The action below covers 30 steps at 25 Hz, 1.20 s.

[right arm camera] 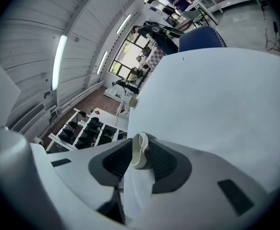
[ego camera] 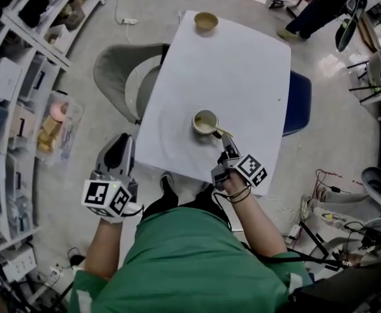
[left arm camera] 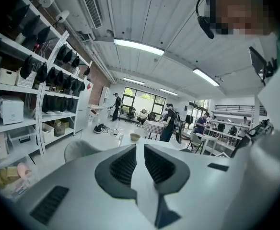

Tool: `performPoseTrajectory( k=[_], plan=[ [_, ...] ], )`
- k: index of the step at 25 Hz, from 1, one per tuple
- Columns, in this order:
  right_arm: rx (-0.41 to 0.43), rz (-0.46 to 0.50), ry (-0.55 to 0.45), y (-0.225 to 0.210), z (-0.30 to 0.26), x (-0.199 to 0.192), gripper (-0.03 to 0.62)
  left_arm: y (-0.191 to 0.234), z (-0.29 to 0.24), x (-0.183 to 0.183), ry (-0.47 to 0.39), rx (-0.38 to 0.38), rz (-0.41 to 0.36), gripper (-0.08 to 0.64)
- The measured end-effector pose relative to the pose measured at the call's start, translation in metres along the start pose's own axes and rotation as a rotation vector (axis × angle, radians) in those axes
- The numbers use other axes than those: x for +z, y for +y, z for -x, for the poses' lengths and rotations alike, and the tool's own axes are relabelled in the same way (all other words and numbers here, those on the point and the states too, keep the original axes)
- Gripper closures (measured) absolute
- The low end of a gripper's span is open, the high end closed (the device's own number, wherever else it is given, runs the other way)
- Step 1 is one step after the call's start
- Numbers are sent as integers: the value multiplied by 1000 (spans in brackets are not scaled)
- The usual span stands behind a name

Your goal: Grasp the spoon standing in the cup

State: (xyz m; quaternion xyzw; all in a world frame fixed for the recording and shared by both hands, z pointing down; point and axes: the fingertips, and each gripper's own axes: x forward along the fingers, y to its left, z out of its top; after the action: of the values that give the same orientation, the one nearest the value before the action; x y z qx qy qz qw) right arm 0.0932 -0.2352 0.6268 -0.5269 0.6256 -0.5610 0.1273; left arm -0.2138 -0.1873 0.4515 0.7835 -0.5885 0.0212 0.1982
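Shelves (ego camera: 21,77) with boxes run down the left side. A grey chair (ego camera: 115,70) stands at the left edge of the white table (ego camera: 243,64).

The left gripper (ego camera: 122,142) hangs just off the table's near left corner, above the floor. In the left gripper view its pads (left arm camera: 124,166) stand a little apart, with nothing between them but the table top beyond.

A bowl (ego camera: 205,21) sits at the table's far edge. The cup (ego camera: 205,122) stands near the middle of the table, towards the near side. The spoon (ego camera: 224,133) leans in it, its handle slanting out over the rim to the near right.

The right gripper (ego camera: 228,141) is just beside the cup, and its tips meet the spoon's handle end. In the right gripper view its jaws stand wide, and a cream piece (right arm camera: 140,151) sits upright in the gap. It is probably the spoon's handle, though this close view is too poor to be sure. It lies near one pad, and the pads do not clamp it.

A blue chair (ego camera: 299,103) is tucked against the table's right edge. A person (ego camera: 314,12) sits at the far right.
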Motion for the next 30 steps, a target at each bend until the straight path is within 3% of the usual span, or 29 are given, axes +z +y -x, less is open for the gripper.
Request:
performPoseTrajectory(
  k=[7,14,30],
  plan=[
    [-3,-3,39,-4,-20,-3,468,-3,-2,-6,18,24,0,495],
    [1,19,43,5,-22,0,560,2,-6,0,6,23,8,495],
    [16,74,27,12,1,13,565,-15,-19,-3,7,-31,15,495]
  ],
)
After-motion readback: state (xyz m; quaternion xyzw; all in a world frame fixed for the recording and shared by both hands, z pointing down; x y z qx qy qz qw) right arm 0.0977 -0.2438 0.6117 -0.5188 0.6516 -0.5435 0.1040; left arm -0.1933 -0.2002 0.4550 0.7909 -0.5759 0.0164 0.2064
